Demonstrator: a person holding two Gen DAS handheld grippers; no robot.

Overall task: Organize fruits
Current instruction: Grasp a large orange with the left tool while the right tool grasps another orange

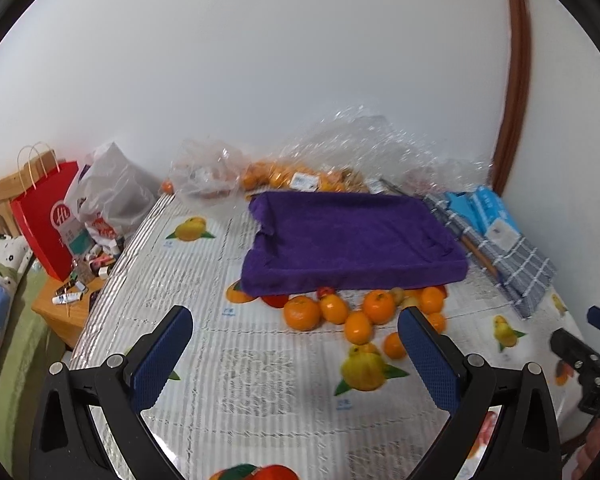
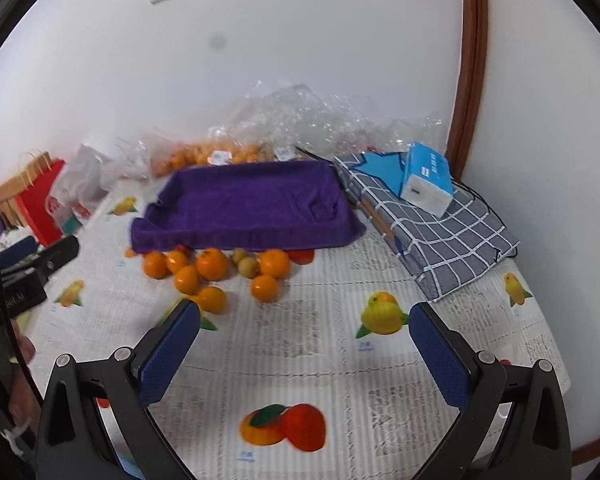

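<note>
Several loose oranges [image 1: 378,307] [image 2: 212,264] and two small brownish fruits [image 2: 247,265] lie on the table just in front of a tray lined with a purple towel [image 1: 352,240] [image 2: 244,204]. The tray holds nothing that I can see. My left gripper [image 1: 296,320] is open and empty, above the table short of the oranges. My right gripper [image 2: 306,318] is open and empty, to the right of the oranges. The right gripper shows at the left wrist view's right edge [image 1: 588,340].
The tablecloth [image 2: 300,360] carries printed fruit pictures. Clear plastic bags with more oranges [image 1: 284,176] lie behind the tray by the wall. A checked cloth [image 2: 440,236] with a blue tissue box [image 2: 426,180] lies right. A red paper bag [image 1: 48,216] and clutter stand left.
</note>
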